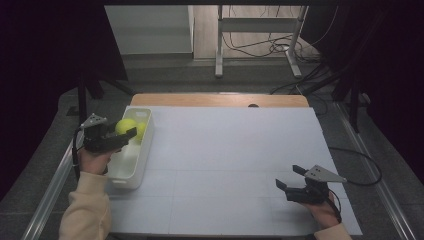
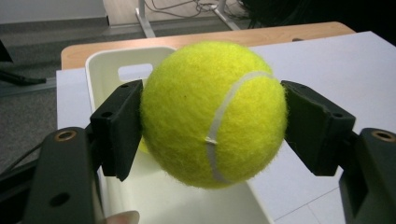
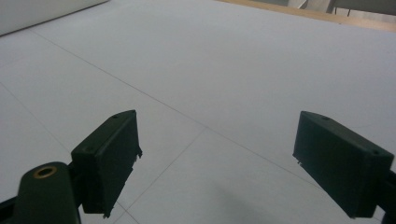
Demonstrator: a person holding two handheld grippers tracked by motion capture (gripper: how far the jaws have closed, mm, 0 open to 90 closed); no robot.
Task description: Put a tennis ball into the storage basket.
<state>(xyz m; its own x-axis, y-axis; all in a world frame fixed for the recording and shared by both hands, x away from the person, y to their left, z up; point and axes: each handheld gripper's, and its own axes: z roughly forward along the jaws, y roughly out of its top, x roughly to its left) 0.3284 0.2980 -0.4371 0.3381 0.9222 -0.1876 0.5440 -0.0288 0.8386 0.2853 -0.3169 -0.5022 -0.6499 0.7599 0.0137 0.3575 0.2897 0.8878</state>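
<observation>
Left gripper (image 1: 118,136): clamped on a tennis ball (image 2: 212,114), jaws pressing it from both sides, seam facing the camera.
Ball position: held in the air over the far half of the white bin (image 1: 131,172); not touching the bin floor as far as the left gripper view shows.
Bin contents: a second ball (image 1: 141,130) sits just beyond the held one, at the far end of the bin. In the left gripper view a sliver of yellow shows low behind the held ball.
Bin location: left edge of the white table (image 1: 240,160), long side running away from the person.
Right gripper (image 1: 293,180): jaws spread, nothing between them, hovering over bare table at the near right, well apart from the bin.
Progress: judging by the layout, one ball is in the bin and one is in the grip above it. Can't tell whether it's going in or coming out.
Left to do: if loading, lower and release. No other balls on the table.
</observation>
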